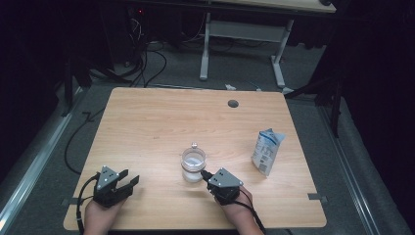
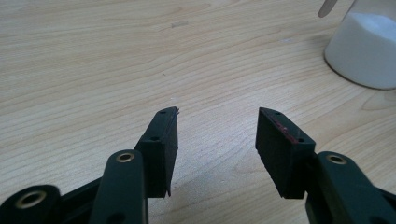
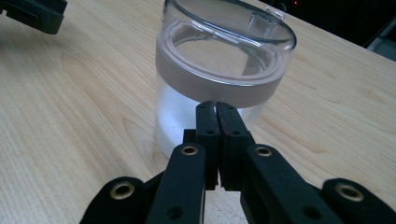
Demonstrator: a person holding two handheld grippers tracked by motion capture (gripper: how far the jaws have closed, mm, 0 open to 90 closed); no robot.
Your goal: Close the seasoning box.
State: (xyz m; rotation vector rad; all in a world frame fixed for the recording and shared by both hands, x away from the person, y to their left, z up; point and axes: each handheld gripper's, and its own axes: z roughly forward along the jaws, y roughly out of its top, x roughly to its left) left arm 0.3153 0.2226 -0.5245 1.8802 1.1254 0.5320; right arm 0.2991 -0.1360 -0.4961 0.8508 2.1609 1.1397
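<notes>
Inspecting from the right tool [image 3: 217, 108] outward: its jaws stand pressed together with nothing between them, tips right at the near wall of the clear jar [image 3: 219, 74], just under the grey band below the lid; whether they actually touch the wall cannot be told. In the high view the right tool [image 1: 204, 173] sits at the jar [image 1: 194, 165] on its near right side, with the jar standing upright near the middle of the bench [image 1: 147, 127], partly filled with a white powder.

Risk one: closed jaws cannot take hold of the jar. Any forward push from this position would, in my judgement, shove or tip it instead of gripping it; the contact point is high on the wall, which favours tipping over sliding.

Risk two: the lid [image 3: 233, 28] looks seated, but its fit cannot be confirmed. A toppled jar could spill powder across the bench.

Risk three: opening the jaws this close may knock the wall sideways unless the tool backs off first.

Left tool [image 2: 217, 128]: jaws apart, empty, resting low over bare wood well to the left of the jar [image 2: 364, 46], so it offers no bracing at present. In the high view the left tool [image 1: 128, 180] lies near the front edge.

Blue and white pouch [image 1: 267, 152] stands well apart to the right, outside the likely path
</notes>
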